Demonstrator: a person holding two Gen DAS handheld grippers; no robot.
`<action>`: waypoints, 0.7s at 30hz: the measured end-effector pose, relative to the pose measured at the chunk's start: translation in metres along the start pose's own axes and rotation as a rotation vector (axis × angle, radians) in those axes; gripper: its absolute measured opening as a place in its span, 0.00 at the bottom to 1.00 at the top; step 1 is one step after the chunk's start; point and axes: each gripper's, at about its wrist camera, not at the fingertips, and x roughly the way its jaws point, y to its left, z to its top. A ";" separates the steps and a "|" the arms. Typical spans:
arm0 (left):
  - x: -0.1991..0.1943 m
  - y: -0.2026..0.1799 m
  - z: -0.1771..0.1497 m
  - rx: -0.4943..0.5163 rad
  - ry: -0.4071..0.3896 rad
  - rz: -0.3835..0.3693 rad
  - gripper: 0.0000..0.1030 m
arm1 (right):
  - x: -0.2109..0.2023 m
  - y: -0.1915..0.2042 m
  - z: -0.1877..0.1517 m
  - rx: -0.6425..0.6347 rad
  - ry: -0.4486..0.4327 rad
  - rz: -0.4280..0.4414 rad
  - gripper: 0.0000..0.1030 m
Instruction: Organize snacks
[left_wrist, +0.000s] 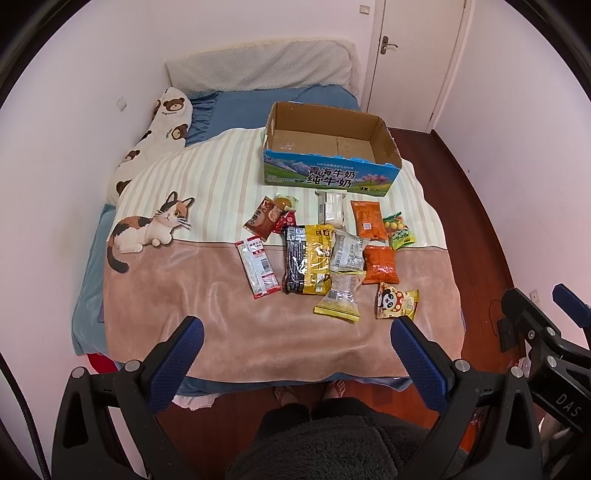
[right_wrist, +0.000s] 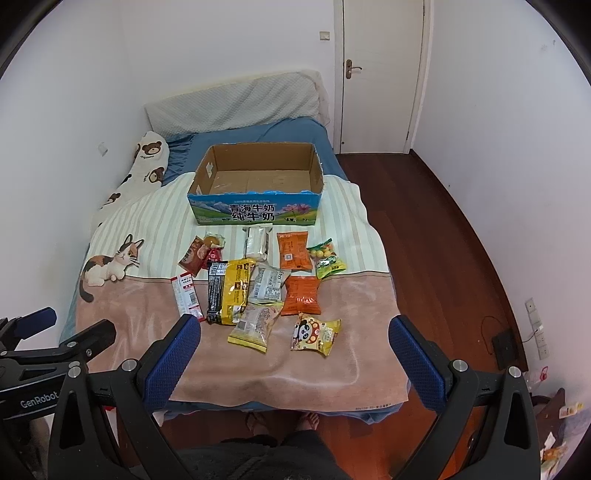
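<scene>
Both grippers, left (left_wrist: 297, 341) and right (right_wrist: 295, 339), spread wide, empty. Panda pack (right_wrist: 314, 334) nearest the right; box (right_wrist: 255, 210) empty, far side.

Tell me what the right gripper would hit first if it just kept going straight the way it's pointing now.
Probably the panda snack packet. The right gripper is open and empty above the blanket's near edge, and that packet sits nearest between its fingers, with the yellow-edged clear packet just beside it. Depth is uncertain.
</scene>
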 end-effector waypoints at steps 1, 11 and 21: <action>0.000 -0.001 0.001 -0.001 0.001 0.004 1.00 | 0.001 -0.002 0.001 0.000 0.002 0.005 1.00; 0.046 -0.004 0.017 -0.078 0.026 0.123 1.00 | 0.054 -0.028 0.011 0.026 0.058 0.079 1.00; 0.159 0.042 0.039 -0.173 0.207 0.178 1.00 | 0.176 0.004 0.023 0.010 0.214 0.183 1.00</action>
